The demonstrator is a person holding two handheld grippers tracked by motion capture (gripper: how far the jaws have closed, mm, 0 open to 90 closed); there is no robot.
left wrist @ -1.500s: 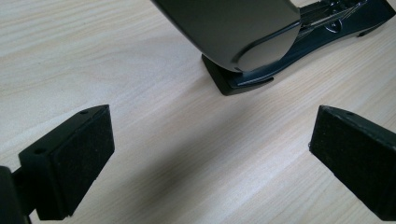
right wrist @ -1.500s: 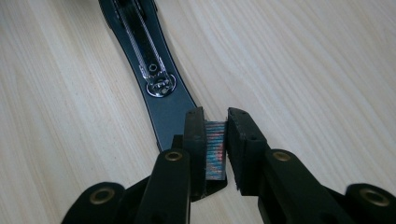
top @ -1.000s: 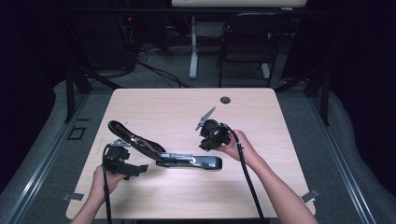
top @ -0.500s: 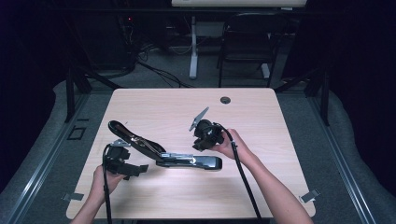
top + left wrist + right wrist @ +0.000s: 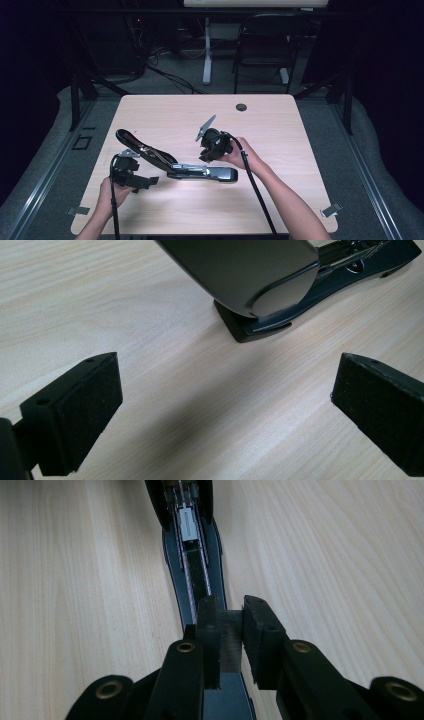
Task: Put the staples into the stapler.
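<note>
1. The stapler (image 5: pixel 200 170) lies open on the table (image 5: pixel 280 130), at lower centre of the high view. Its base runs toward the right and its lid (image 5: pixel 142 147) is swung up and back toward the left.
2. Your right gripper (image 5: pixel 206 156) hangs over the base. In the right gripper view its jaws (image 5: pixel 231 615) stand nearly closed, pinching a short grey strip of staples (image 5: pixel 231 640) directly above the open track (image 5: pixel 195 565).
3. Your left gripper (image 5: pixel 147 181) sits at lower left of the high view, just beside the lid end. In the left gripper view its jaws (image 5: pixel 225 410) stand wide apart with bare table between them. The lid's rounded end (image 5: pixel 250 275) fills the upper centre, apart from both pads.
4. Handling, strip: judged light but brittle. It is likely to snap or shed staples if squeezed hard or twisted. Keep hold of its flat sides, as now, legs pointing down, and keep it parallel to the track.
5. Handling, stapler: a stiff body of smooth plastic and metal, probably heavy enough to stay put. The hinged lid may swing or spring shut.
6. Where to take hold: steady the stapler by the narrow sides of the base or by the lid's far end. Avoid the glossy curved top, where pads would likely slip.
</note>
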